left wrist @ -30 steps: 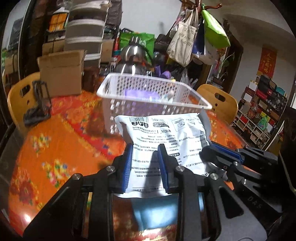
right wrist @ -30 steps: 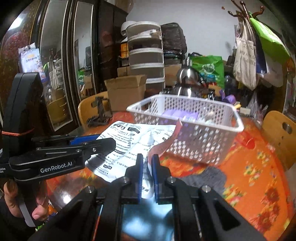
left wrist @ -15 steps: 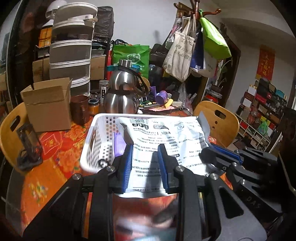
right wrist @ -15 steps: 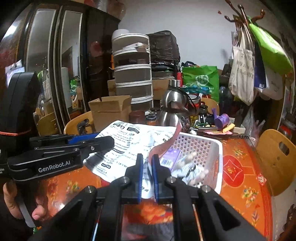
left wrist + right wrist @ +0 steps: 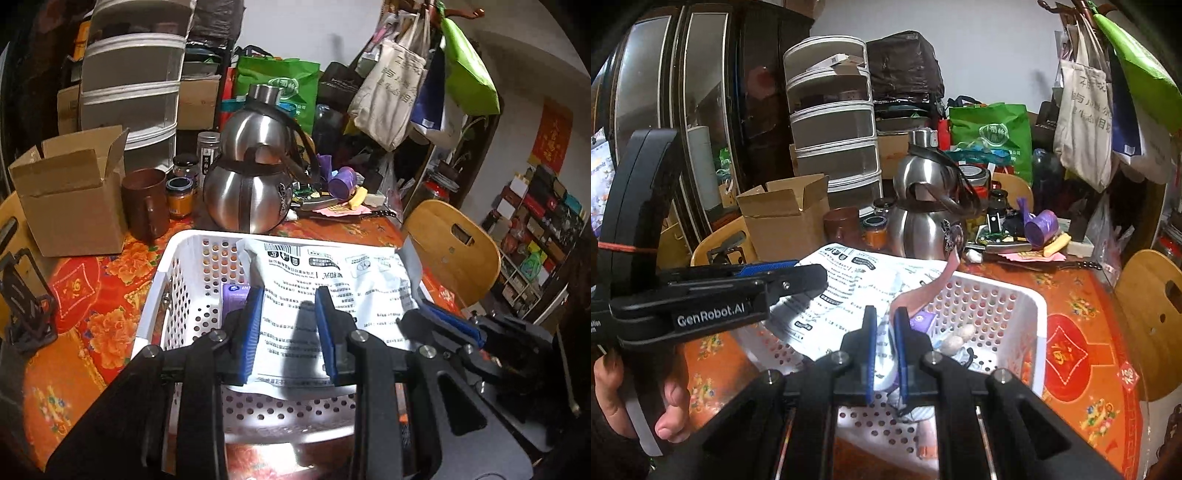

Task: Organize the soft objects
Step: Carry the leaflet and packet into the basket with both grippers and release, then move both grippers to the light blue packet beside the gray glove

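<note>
- Left gripper [image 5: 289,317]: blue pads pinch the near edge of a white printed pouch [image 5: 332,280]; the pouch material fills the gap between them.
- Right gripper [image 5: 885,332]: pads pressed almost together, clamping a fold of the same white printed pouch [image 5: 846,291] at its right end.
- Pouch position: held flat between both grippers, above the white perforated basket [image 5: 162,295]. In the left wrist view it covers the middle and right of the basket opening.
- A pink strip [image 5: 938,284] rises from the pouch near the right gripper, over the basket rim.
- Basket contents: a purple packet [image 5: 236,295] at the left inside wall; in the right wrist view, small pale rounded items [image 5: 956,339] lie on the floor of the basket [image 5: 1038,332].
- The basket stands on a table with an orange floral cloth [image 5: 92,295].
- Far of the basket: a steel kettle [image 5: 251,192], a brown mug [image 5: 146,206] and an open cardboard box [image 5: 74,199] to the far left.
- A person's hand [image 5: 635,398] grips the left gripper's handle, seen at the left edge of the right wrist view.
- A wooden chair [image 5: 454,251] stands right of the table.
</note>
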Demonstrator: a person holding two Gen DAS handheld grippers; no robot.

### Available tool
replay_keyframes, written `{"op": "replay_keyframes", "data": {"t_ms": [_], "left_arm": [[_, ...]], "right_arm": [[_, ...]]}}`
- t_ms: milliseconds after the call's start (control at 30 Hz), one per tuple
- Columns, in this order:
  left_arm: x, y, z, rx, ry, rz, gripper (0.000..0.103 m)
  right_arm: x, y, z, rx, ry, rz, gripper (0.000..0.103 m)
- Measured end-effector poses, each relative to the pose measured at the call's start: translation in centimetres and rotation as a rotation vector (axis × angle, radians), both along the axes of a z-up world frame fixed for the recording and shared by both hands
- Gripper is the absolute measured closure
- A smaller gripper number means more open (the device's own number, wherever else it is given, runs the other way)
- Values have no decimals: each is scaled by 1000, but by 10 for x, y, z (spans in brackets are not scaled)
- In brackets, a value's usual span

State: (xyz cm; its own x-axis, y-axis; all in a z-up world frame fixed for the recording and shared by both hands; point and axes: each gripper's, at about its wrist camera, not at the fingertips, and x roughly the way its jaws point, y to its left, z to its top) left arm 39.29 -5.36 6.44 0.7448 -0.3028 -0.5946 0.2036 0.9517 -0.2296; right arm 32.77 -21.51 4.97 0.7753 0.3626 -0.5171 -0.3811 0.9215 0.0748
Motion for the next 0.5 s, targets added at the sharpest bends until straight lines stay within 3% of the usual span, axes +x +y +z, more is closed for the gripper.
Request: {"op": "replay_keyframes", "data": {"t_ms": [133,200,233,267,300,500], "left_arm": [[11,2,-11,11,9,14,76],[15,7,-18,10,2,36,63],[13,10,-22,17,-5,52,41],[11,14,-25,30,-12,70,23],[9,18,-27,45,-27,91,18],[4,26,-34,71,-44,91,12]], "right_arm": [[9,-1,-9,-7,1,-13,92],[14,-3,-16,-28,3,-40,90],[17,-4,-21,-41,19,-54,78],[20,-5,-24,-58,35,-66,56],[22,-7,-30,-79,45,-85,38],[21,-20,-43,-54,86,-103,26]]}}
